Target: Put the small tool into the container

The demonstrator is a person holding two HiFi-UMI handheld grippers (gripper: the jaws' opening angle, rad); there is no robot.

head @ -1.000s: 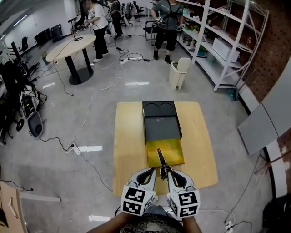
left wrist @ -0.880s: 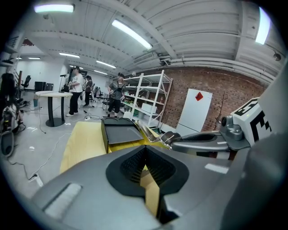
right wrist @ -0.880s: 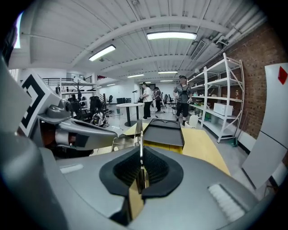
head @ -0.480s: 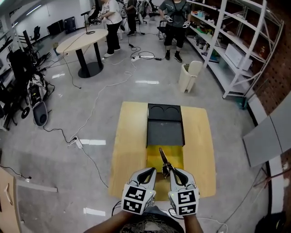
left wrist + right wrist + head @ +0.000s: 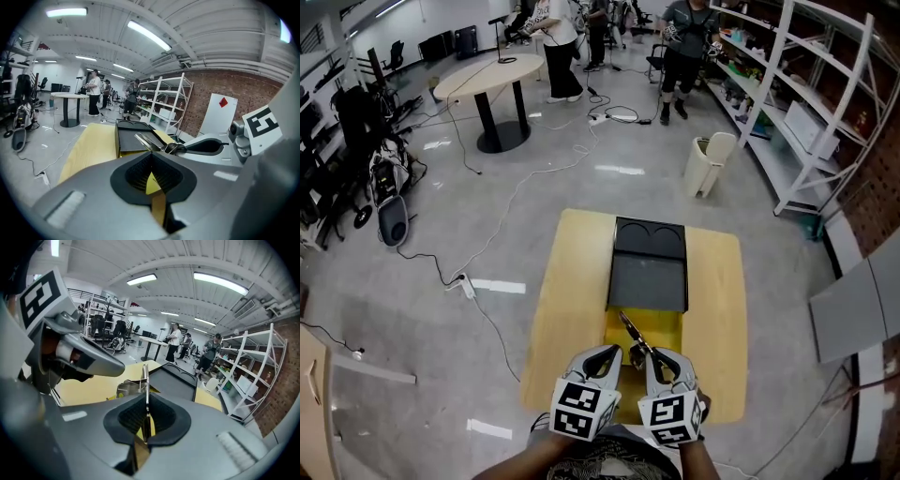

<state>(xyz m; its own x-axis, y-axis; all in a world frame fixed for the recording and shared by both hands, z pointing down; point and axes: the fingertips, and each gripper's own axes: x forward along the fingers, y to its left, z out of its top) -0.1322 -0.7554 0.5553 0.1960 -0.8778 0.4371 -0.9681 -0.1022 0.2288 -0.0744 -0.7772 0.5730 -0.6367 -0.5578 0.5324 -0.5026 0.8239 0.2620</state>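
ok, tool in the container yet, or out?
Out. The right gripper is shut on the tool, which points up and forward over the yellow tray rather than lying in it.

Bottom centre of the head view: left gripper (image 5: 606, 355) has its jaws together and empty, while right gripper (image 5: 657, 360) beside it clamps the small tool (image 5: 630, 332).

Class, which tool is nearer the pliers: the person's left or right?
Right. The right tool grips the pliers between its jaws. The left tool sits just to their left, empty.
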